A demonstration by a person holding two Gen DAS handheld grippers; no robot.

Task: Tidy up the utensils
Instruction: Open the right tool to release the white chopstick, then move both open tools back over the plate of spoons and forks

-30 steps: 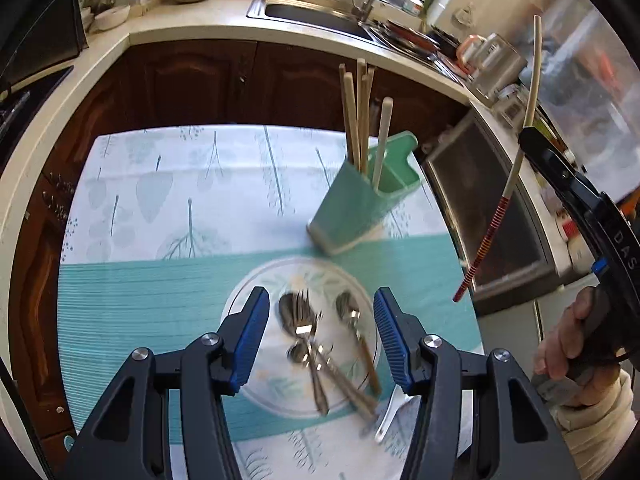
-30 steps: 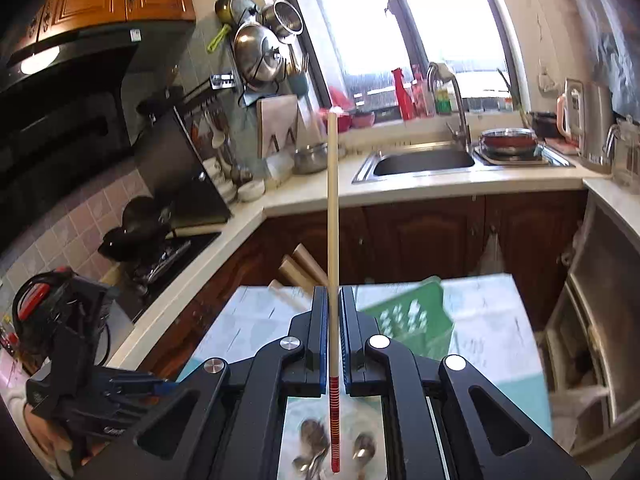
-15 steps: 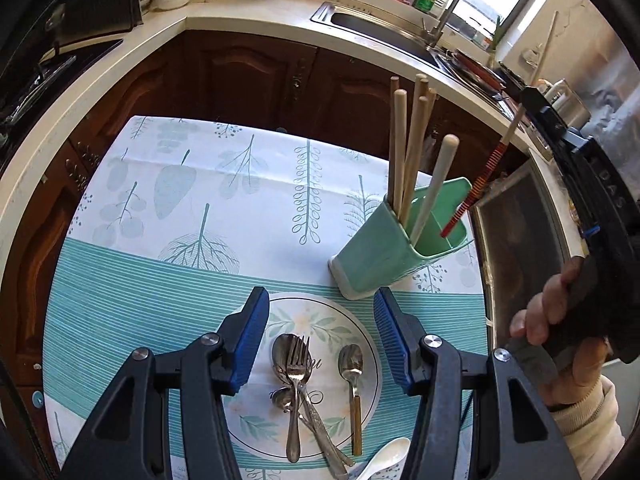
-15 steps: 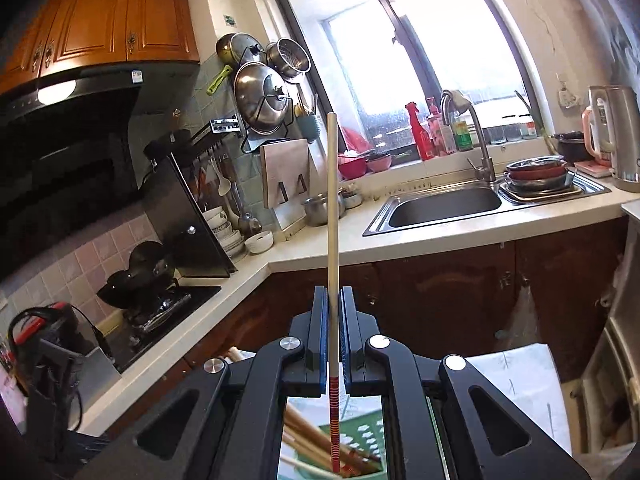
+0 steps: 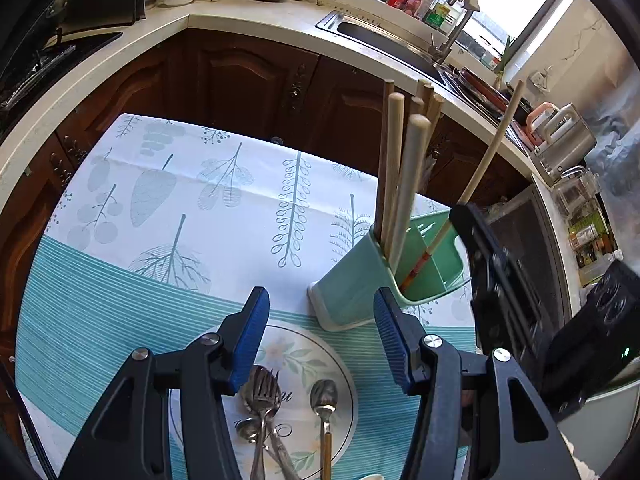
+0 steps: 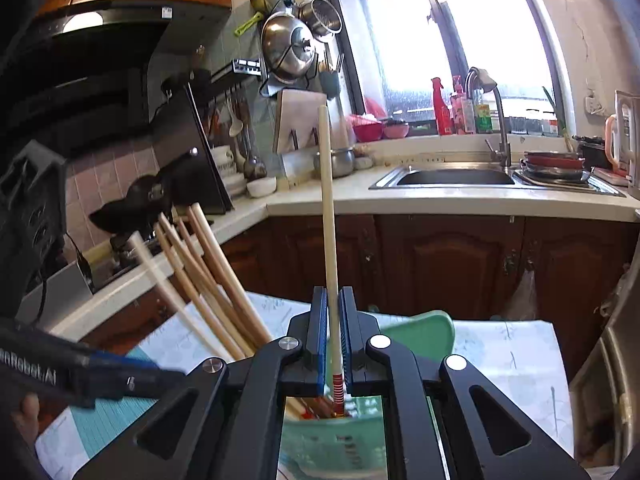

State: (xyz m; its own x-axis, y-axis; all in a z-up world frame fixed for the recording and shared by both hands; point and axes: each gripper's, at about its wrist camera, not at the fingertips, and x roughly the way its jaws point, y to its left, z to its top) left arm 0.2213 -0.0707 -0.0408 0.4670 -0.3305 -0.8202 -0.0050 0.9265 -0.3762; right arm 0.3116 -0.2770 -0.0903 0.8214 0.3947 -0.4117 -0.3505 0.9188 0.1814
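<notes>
Right gripper (image 6: 333,340), black-framed with blue-padded fingers, clamped on a pale wooden chopstick with a red-striped tip (image 6: 329,216), nearly upright, striped end lowered into a mint-green plastic utensil holder (image 5: 352,292); in the left wrist view the same chopstick (image 5: 486,160) leaning through the holder's right-hand compartment, tip apparently not at the bottom, though hard to judge from this angle. Standing in the holder's left compartment, a bundle of plain wooden chopsticks (image 5: 400,176), tilted and resting against one another. Holder set on a tabletop covered by a white and teal leaf-print cloth (image 5: 160,208), just beyond a round white plate with a floral pattern (image 5: 348,396). On the plate, a steel fork (image 5: 262,396) lying across a steel spoon (image 5: 246,428), and beside them, apart, a small spoon with a gold-coloured handle (image 5: 325,412). Left gripper (image 5: 320,344) poised above the plate's far edge, fingers spread about halfway with nothing between them. Behind, a kitchen counter with a steel sink (image 6: 456,178).
</notes>
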